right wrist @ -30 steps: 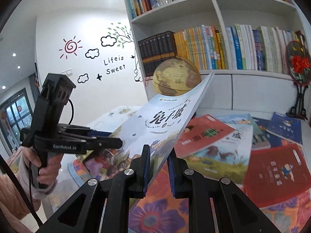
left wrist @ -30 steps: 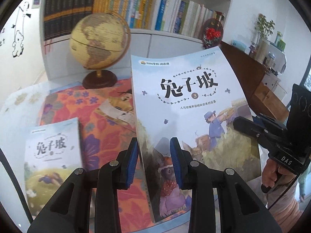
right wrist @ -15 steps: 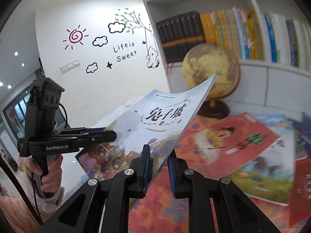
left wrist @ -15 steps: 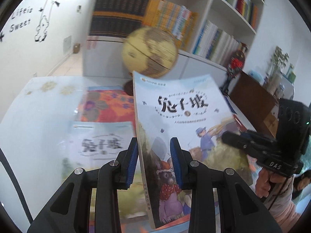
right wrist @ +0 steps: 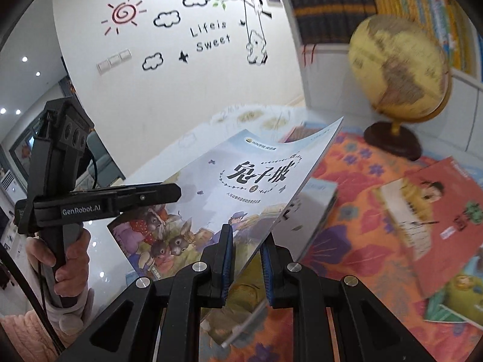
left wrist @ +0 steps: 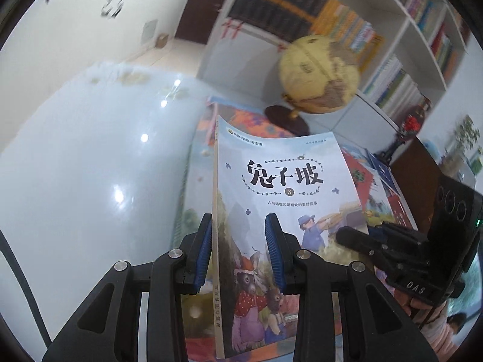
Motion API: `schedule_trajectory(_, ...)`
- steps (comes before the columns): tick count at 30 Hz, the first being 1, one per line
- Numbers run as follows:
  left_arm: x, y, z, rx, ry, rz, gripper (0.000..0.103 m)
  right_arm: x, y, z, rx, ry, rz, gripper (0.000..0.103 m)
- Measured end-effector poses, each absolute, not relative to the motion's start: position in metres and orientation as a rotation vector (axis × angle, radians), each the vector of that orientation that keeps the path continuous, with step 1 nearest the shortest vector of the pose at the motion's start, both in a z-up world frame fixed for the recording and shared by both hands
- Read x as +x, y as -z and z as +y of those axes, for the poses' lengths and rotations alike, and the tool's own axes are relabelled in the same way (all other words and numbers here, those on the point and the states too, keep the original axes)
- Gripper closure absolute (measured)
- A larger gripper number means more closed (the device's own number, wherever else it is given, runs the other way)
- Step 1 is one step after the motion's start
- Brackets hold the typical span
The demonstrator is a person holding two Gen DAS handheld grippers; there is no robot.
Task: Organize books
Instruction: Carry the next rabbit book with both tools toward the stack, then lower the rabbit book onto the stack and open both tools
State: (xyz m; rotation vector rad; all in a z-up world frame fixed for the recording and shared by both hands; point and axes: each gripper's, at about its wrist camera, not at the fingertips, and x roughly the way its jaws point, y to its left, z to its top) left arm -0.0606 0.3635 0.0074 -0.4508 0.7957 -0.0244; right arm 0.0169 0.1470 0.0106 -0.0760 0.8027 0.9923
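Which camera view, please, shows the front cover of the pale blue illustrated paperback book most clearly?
The left wrist view: the pale blue illustrated paperback book faces that camera almost squarely, its title and pictures readable. The right wrist view shows the same cover at a slant, partly behind the other hand-held gripper.

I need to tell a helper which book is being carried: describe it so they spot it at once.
Start at the globe on the flowered mat. In front of it, the left gripper and right gripper hold one pale blue book aloft. Its cover shows rabbits and a circled 3; the other books lie flat.

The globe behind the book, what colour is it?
The globe is yellowish tan with brown landmasses, on a dark brown base. The right wrist view shows it best, though blurred.
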Motion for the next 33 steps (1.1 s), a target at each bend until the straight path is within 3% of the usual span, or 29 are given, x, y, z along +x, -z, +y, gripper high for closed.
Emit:
schedule_trajectory(6, -0.051, 0.022, 0.372, -0.482, -0.003, 0.919, 0.073, 0.027, 0.012, 0.152, -0.047, -0.994, 0.847, 0.086)
schedule_trajectory(24, -0.056, 0.018, 0.359, -0.337, -0.118, 0.909, 0.071, 0.034, 0.032, 0.153, -0.015, -0.958, 0.922, 0.082)
schedule_trajectory(33, -0.050, 0.026, 0.359, -0.314, -0.143, 0.930, 0.067, 0.031, 0.028, 0.151, -0.018, -0.903, 0.954, 0.071)
